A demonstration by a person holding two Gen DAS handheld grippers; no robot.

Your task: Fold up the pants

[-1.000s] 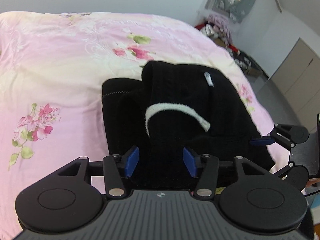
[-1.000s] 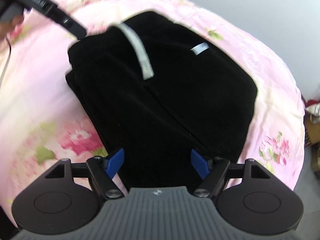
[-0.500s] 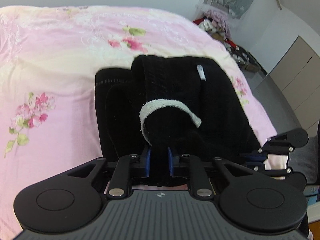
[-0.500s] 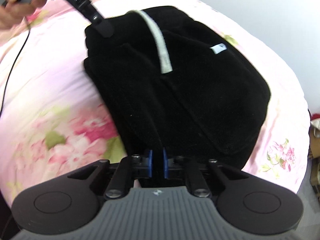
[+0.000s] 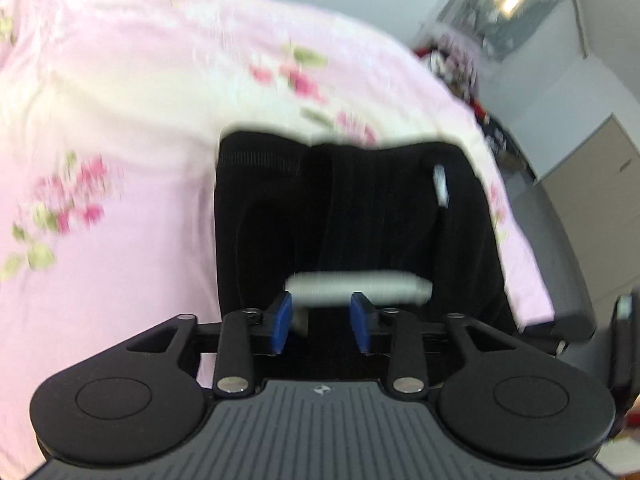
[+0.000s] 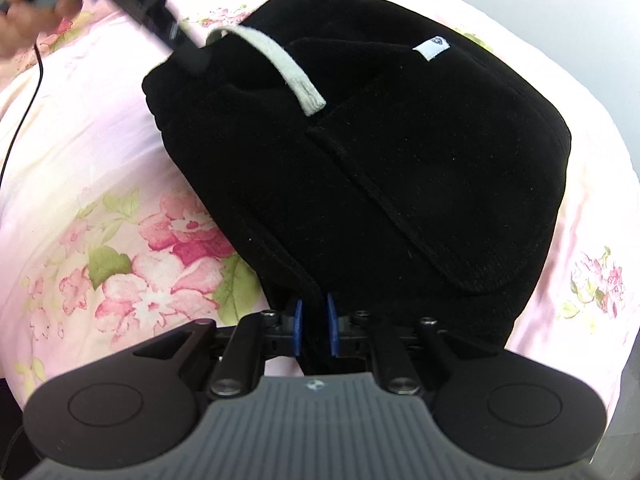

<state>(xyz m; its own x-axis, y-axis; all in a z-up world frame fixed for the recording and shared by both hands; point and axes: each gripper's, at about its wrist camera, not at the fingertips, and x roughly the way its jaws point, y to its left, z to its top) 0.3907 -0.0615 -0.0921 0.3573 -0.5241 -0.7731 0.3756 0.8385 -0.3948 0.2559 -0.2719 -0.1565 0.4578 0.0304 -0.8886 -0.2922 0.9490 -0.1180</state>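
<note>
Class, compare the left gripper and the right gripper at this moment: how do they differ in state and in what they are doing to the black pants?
The left gripper is open, with a white drawstring just ahead; the right gripper is shut on the black pants. The left wrist view is motion-blurred; the right wrist view is sharp. Both have blue pads and work at the pants' near edge.

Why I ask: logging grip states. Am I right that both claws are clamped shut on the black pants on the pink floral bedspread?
Not quite. Only the right claw is shut on the black pants. The left wrist view shows the left claw open. The pink floral bedspread is right.
</note>
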